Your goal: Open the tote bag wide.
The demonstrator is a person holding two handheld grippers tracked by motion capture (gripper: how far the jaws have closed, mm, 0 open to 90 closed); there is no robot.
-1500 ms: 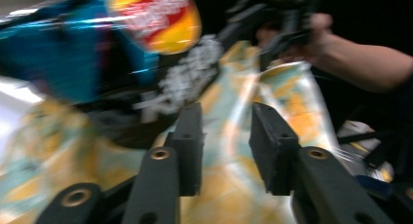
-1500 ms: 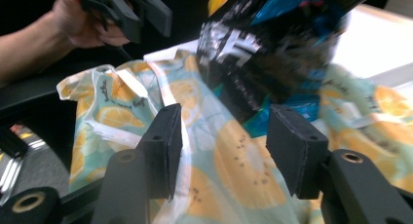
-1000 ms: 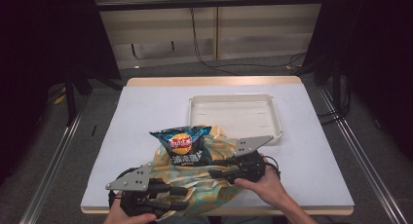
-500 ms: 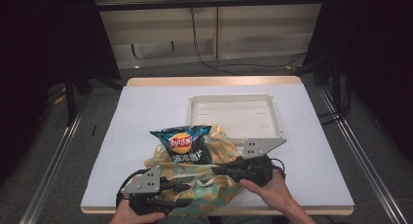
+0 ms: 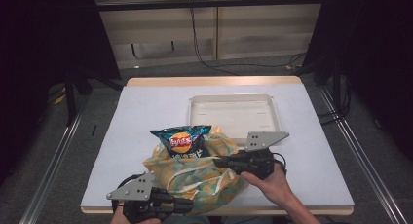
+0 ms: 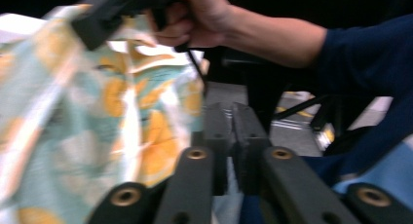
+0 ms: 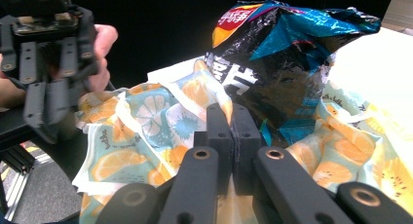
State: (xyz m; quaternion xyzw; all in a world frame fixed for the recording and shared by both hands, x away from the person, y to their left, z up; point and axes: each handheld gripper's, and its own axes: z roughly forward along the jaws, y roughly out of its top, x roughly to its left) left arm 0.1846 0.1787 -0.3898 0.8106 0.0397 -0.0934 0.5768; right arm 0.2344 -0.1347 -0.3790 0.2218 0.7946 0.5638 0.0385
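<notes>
Printed fabric bag (image 5: pixel 195 177) slumps at the worktop's (image 5: pixel 146 112) near edge, chip packet (image 5: pixel 181 141) poking out. Left claw (image 6: pixel 233 136) — clamped on its rim. Right claw (image 7: pixel 233 131) pinches the opposite rim — soft, light, slippery; grip hems.

A white-topped table (image 5: pixel 146 112) carries a shallow white tray (image 5: pixel 234 100) and a fruit-patterned bag (image 5: pixel 195 177)

Beyond the tongs a white-topped table (image 5: pixel 146 112) stood on grey floor (image 5: pixel 73 151). Farther off, beige wall panels (image 5: pixel 253 29) carried dangling cables (image 5: pixel 195 34). Darkness flanked both sides.
</notes>
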